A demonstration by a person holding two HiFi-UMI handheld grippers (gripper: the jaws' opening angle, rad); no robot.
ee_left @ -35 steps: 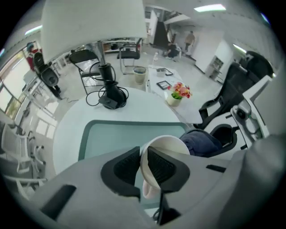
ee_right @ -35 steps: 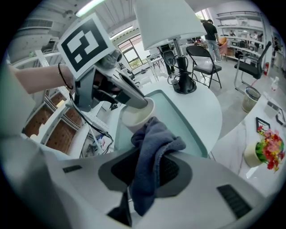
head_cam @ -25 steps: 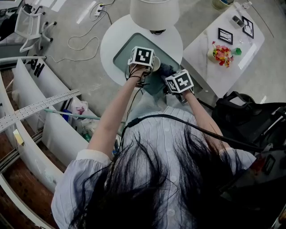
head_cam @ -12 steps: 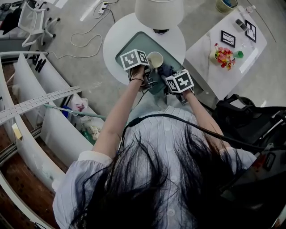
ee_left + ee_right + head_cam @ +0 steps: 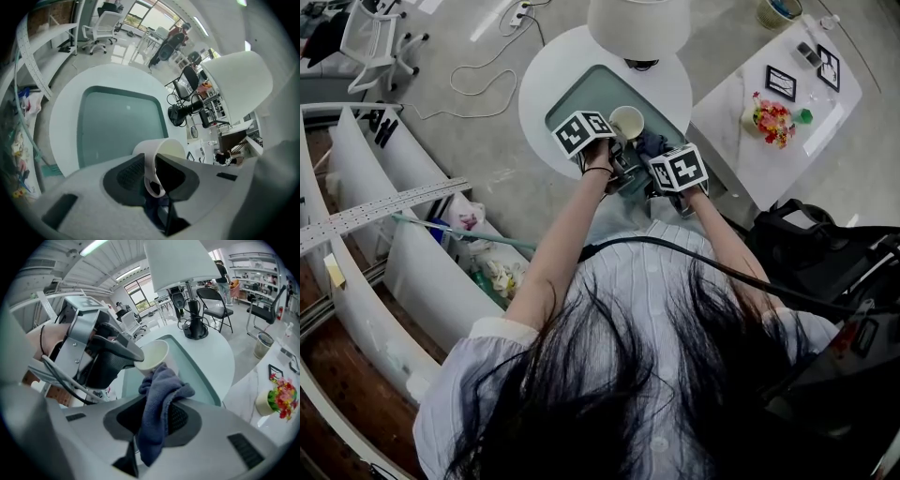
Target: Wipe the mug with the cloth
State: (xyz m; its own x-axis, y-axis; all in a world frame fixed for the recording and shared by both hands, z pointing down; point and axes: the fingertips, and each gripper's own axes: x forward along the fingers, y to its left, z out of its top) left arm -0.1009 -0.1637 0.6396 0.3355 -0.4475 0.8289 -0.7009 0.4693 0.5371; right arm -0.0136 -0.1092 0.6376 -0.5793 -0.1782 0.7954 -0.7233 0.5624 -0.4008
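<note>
Over the last second my left gripper [image 5: 150,172] has swung aside from above the cream ceramic mug [image 5: 165,146], so the mug's open mouth now shows from overhead. Its jaws are clamped on the mug's handle, holding the mug over the round white table with a grey-green inset [image 5: 542,77]. My right gripper [image 5: 152,420] pinches the dark blue terry cloth [image 5: 161,394], whose bunched end touches the mug's rim, so I judge the wiping is only starting.
</note>
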